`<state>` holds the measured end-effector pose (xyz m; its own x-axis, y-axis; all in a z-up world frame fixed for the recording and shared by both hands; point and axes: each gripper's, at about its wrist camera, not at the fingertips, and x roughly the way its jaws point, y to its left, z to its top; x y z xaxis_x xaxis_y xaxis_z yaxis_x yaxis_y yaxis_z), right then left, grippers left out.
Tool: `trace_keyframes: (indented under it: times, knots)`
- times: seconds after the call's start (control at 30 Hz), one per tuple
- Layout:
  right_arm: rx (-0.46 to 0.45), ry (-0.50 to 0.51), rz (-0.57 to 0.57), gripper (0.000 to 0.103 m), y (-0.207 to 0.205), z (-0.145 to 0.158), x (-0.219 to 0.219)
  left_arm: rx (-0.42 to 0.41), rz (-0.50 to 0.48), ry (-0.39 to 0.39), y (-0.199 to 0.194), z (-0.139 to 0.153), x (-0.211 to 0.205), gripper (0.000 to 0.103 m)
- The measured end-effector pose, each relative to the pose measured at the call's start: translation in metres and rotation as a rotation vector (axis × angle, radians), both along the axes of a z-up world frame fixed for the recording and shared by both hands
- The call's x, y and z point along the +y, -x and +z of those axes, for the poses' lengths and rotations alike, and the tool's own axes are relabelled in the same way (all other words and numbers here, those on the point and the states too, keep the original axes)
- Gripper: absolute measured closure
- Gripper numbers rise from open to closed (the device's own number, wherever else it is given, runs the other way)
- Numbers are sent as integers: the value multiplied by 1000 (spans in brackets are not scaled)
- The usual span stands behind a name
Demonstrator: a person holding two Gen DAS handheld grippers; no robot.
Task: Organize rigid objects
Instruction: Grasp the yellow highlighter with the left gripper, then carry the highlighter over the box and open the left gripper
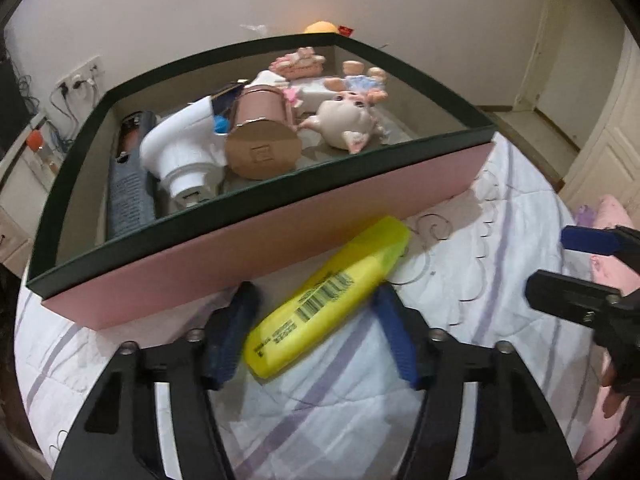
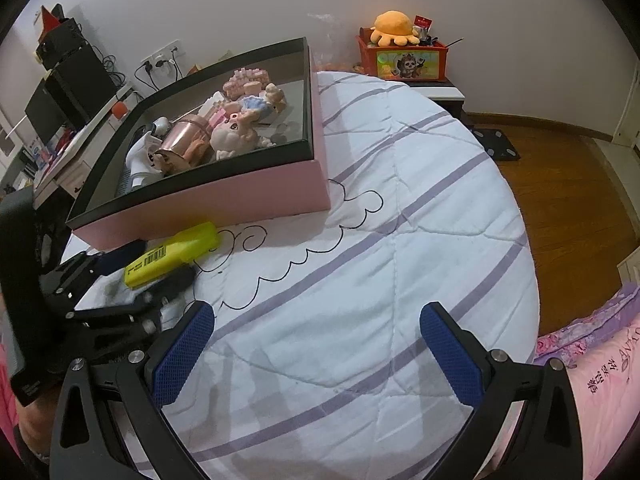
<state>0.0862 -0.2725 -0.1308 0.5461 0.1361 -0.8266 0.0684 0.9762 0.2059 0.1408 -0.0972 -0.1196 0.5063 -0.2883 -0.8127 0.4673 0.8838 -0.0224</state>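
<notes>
A yellow bottle [image 1: 332, 292] with a barcode lies on the white striped quilt [image 1: 340, 412], against the front wall of a pink box [image 1: 280, 232] with a dark rim. My left gripper [image 1: 316, 312] straddles the bottle, both blue pads touching its sides. The right wrist view shows the same grip: the bottle [image 2: 172, 254] sits between the left gripper's [image 2: 150, 270] fingers. The box [image 2: 224, 200] holds a copper can [image 1: 260, 144], a white plastic item [image 1: 184, 152], a dark tube [image 1: 132, 184] and a pig figure [image 1: 348, 120]. My right gripper [image 2: 316, 344] hangs open over bare quilt, nothing between its pads.
An orange toy crate [image 2: 404, 60] with a plush stands beyond the bed. A desk with speakers [image 2: 72, 80] and cables is at the left. Wooden floor [image 2: 560, 200] lies past the quilt's right edge. Pink bedding [image 2: 600, 380] is at the near right.
</notes>
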Motion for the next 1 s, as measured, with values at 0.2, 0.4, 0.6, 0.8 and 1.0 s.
trace_keyframes:
  times: [0.2, 0.4, 0.6, 0.8, 1.0]
  knots:
    - [-2, -1, -6, 0, 4, 0, -2, 14, -38, 40, 9, 4, -10, 61]
    - [-5, -3, -12, 0, 2, 1, -5, 17, -29, 71, 11, 2, -13, 62]
    - [-8, -11, -6, 0, 0, 1, -5, 46, -9, 168, 16, 1, -9, 75]
    - [-77, -47, -39, 0, -15, 20, -16, 45, 25, 191, 23, 1, -6, 78]
    - [-130, -30, -44, 0, -40, 41, -17, 33, 63, 194, 24, 3, -2, 78]
